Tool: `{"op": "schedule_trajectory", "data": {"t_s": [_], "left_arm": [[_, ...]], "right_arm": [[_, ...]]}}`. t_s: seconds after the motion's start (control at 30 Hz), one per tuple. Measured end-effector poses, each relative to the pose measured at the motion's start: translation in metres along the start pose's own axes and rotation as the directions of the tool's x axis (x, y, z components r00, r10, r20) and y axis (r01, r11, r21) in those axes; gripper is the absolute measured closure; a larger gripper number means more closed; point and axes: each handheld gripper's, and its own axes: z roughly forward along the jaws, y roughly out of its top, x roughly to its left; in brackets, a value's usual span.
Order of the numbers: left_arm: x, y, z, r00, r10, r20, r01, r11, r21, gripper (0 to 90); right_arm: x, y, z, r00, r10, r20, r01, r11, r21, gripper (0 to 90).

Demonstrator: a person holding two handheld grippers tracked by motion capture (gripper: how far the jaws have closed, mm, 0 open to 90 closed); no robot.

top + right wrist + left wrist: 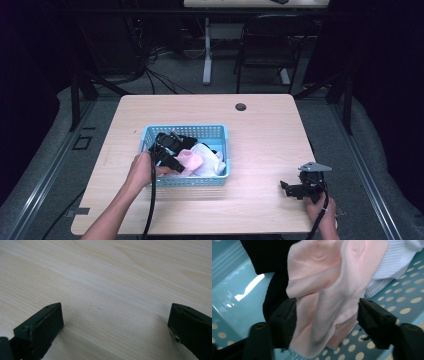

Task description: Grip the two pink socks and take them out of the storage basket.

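Over on the left, our left gripper (170,156) is down inside the blue basket (150,134), jaws either side of the pink sock (324,297). In the left gripper view the pads look like they're pressing on the fabric from both sides, though it's hard to say how firm the pinch is since the cloth just bunches. The pink sock lies in the basket on top of a black sock (272,255), with a white sock (392,262) just beside it.

To do this pickup well, we'd want the jaws to squeeze fully on a thick fold of pink and nothing else; the black one touches the left pad's side, so it could come along. Lift slowly and straight up, and watch whether the other socks drag.

On the right, our right gripper (296,188) sits on the table (265,125), jaws wide apart with bare wood between them, well away from the basket.
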Motion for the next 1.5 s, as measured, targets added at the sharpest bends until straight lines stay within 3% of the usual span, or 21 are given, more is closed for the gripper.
{"op": "schedule_trajectory", "data": {"t_s": [0.2,0.37,0.53,0.73,0.87,1.13,1.5], "left_arm": [[-0.002,0.002,0.002,0.9998,0.011,0.017,-0.011,0.9999,-0.001,49.1],[-0.004,0.002,0.003,0.9996,0.026,0.010,-0.027,0.9996,0.011,71.6],[-0.005,0.002,0.001,0.9988,0.047,0.012,-0.047,0.9988,0.014,83.6],[-0.008,0.003,-0.002,0.9973,0.072,-0.011,-0.072,0.9970,0.030,85.7],[-0.007,0.004,-0.007,0.9970,0.078,-0.002,-0.077,0.9966,0.028,85.8],[-0.006,0.008,-0.022,0.9963,0.086,0.010,-0.086,0.9962,0.015,85.7],[-0.007,0.016,-0.044,0.9942,0.107,-0.010,-0.107,0.9943,0.004,85.6]], "right_arm": [[0.000,0.000,0.000,1.0000,0.002,-0.002,-0.002,1.000,-0.002,0.0],[0.000,0.000,0.000,1.0000,0.001,-0.002,-0.001,1.000,-0.001,0.0],[0.000,0.000,0.000,1.0000,0.001,-0.002,-0.001,1.000,-0.001,0.0],[0.000,0.000,0.000,1.0000,0.001,-0.002,-0.001,1.000,-0.001,0.0],[0.000,0.000,0.000,1.0000,0.000,0.000,0.000,1.000,0.000,0.0],[0.000,0.000,0.000,1.0000,0.001,-0.002,-0.001,1.000,-0.001,0.0],[0.000,0.000,0.000,1.0000,0.001,-0.002,-0.001,1.000,-0.001,0.0]]}}
